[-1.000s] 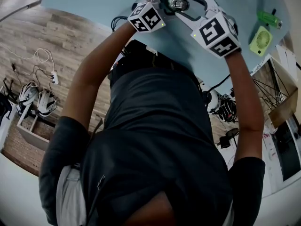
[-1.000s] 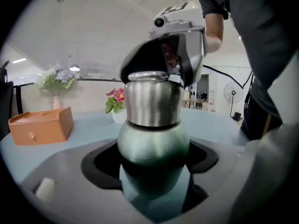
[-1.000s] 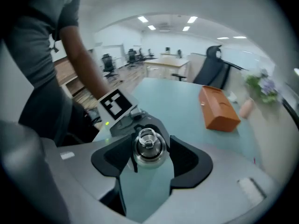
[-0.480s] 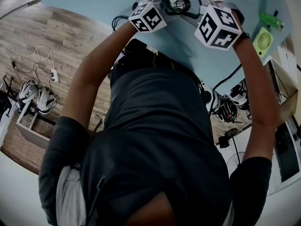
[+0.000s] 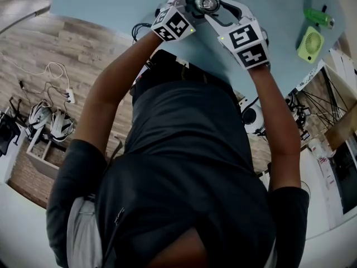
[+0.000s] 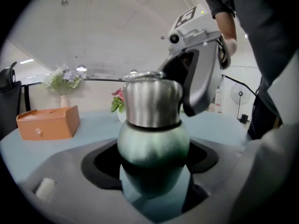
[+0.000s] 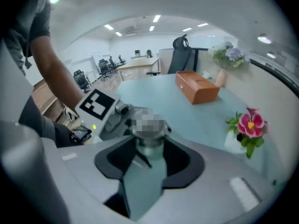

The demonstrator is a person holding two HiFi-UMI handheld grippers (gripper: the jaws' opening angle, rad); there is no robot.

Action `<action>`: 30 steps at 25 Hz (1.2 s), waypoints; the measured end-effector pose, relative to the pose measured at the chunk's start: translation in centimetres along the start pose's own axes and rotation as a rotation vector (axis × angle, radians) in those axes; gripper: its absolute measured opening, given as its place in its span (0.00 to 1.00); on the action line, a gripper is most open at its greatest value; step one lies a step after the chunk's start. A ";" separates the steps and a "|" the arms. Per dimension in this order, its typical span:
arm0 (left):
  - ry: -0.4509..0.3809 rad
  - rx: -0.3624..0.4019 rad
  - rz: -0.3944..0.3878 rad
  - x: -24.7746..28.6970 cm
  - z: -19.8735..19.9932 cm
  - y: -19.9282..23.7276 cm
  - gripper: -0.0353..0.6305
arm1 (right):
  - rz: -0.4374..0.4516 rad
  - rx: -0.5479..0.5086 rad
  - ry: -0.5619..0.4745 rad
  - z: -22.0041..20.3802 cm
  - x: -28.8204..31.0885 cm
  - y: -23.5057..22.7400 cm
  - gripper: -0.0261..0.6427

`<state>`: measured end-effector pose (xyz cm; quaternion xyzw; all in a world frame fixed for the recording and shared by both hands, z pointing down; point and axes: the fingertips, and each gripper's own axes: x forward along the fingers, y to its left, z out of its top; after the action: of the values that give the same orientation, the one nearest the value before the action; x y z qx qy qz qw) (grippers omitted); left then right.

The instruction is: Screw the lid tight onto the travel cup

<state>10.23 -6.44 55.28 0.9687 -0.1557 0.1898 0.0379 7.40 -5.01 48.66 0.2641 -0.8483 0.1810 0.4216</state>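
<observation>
The cup [image 6: 153,146] is the big thing here. It is over the table [image 5: 111,4], close to my side of it. I cannot tell if it stands on the table or is held just above it.

The cup has a round green body and looks like hard metal. I think it is a bit heavy, stiff and smooth, so it could slip or spin in a weak hold. The fat green belly is the best place to hold it. My left gripper [image 5: 192,3] does that, with its jaws pinching the belly from both sides.

The lid [image 6: 152,101] is shiny steel and sits on top of the cup. It looks slick too. The place to hold it is around its side wall. My right gripper [image 5: 215,11] has its jaws pressed on the lid there, as far as I can see.

Nothing stands in the way of the turning. An orange box [image 7: 197,88] sits past the cup, well apart. A green fan [image 5: 310,44] lies to the right of the cup, well apart. A pink flower [image 7: 250,127] stands near the cup and is the closest thing my right gripper could bump.
</observation>
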 end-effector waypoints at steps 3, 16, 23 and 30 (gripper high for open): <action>-0.003 -0.004 0.022 0.1 -0.1 0.3 0.70 | -0.040 0.074 0.008 -2.1 0.3 0.0 0.04; 0.100 0.106 -0.090 -1.6 -0.6 0.7 0.71 | 0.016 0.197 0.012 -3.5 0.4 1.1 0.20; 0.113 0.135 -0.056 -5.8 -0.1 2.1 0.71 | -0.051 0.297 -0.095 -1.9 -2.7 -1.1 0.27; 0.068 0.138 0.082 -12.9 2.7 4.9 0.71 | -0.151 0.315 -0.347 4.0 -9.3 -2.6 0.28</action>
<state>-1.76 -7.75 47.98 0.9547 -0.1804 0.2345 -0.0316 11.17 -6.50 39.03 0.4165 -0.8472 0.2311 0.2354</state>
